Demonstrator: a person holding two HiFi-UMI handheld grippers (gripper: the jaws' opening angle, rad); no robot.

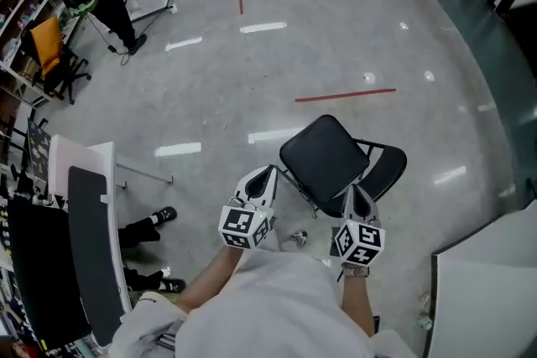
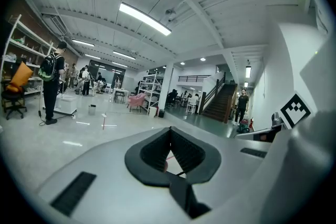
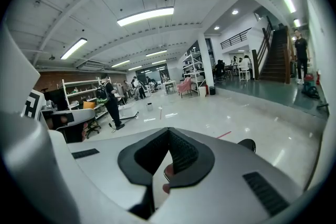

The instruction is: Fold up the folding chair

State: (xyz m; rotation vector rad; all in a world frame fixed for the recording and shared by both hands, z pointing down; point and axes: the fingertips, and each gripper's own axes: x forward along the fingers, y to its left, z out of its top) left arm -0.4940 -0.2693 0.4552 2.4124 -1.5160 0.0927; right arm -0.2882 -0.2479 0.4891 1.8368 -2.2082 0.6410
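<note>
**Chair open on the floor, both grippers empty**

Folding chair stands unfolded on the glossy floor, with its black seat flat and its back towards the right of the head view. The left gripper sits just beside the seat's near-left edge, and the right gripper is close to the frame below the back. Both pairs of jaws are pressed together with nothing between them, so no fold has begun.

The main risk is a push from closed jaws, which could send the light chair sliding or tipping on the slick floor. Lifting only one side might also twist the frame rather than fold it.
</note>
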